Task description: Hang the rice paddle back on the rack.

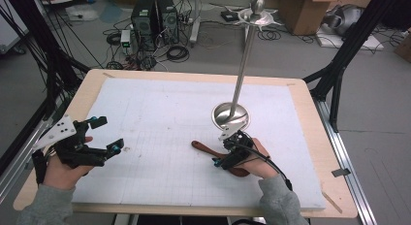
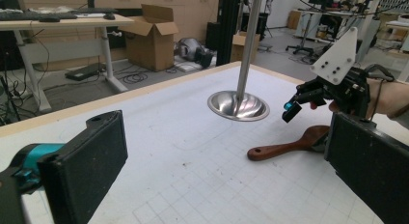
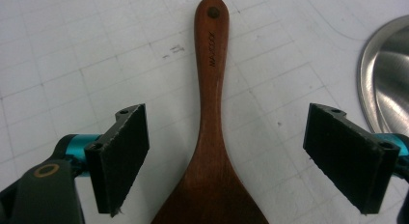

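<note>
Wooden spoon (image 3: 211, 137) flat on the white gridded mat (image 1: 165, 118), right of centre, handle end pointing left in the high view, just in front of the steel stand base (image 1: 230, 115). Tall pole (image 1: 245, 60) rising from that base, with a spiked disc (image 1: 256, 15) at its top. Right gripper (image 1: 230, 150) poised directly above the spoon, jaws spread wide on either side of the handle where it widens into the bowl, touching nothing, as seen in the right gripper view. Left gripper (image 1: 107, 135) well apart at the mat's left edge, held in the left hand (image 1: 60, 171), jaws likewise spread and empty. Mat on a wooden table (image 1: 310, 133)
</note>
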Available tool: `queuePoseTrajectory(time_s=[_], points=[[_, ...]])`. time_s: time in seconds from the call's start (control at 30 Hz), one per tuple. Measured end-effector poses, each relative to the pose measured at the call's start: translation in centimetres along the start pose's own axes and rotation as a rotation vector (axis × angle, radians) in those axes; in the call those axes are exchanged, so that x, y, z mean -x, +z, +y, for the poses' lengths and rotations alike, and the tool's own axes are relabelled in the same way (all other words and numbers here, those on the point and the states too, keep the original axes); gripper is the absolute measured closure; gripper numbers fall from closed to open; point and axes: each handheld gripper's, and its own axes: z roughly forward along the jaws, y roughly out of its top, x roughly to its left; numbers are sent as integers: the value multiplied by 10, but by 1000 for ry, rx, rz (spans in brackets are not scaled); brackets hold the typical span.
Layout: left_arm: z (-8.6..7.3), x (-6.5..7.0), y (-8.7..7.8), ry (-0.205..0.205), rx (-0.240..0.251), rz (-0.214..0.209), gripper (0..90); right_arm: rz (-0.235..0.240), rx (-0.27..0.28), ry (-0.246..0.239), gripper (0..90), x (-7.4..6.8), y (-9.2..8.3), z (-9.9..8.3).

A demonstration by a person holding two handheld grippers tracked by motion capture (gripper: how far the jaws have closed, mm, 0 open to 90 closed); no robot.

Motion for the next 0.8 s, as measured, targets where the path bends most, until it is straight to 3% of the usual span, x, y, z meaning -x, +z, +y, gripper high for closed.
queuePoseTrajectory(time_s=[0.3, 0.8], points=[[-3, 1, -2, -4, -11, 7, 18, -1, -51, -3, 264, 2, 7, 2], [-3, 1, -7, -5, -5, 15, 18, 21, -76, -36, 400, -1, 15, 6]])
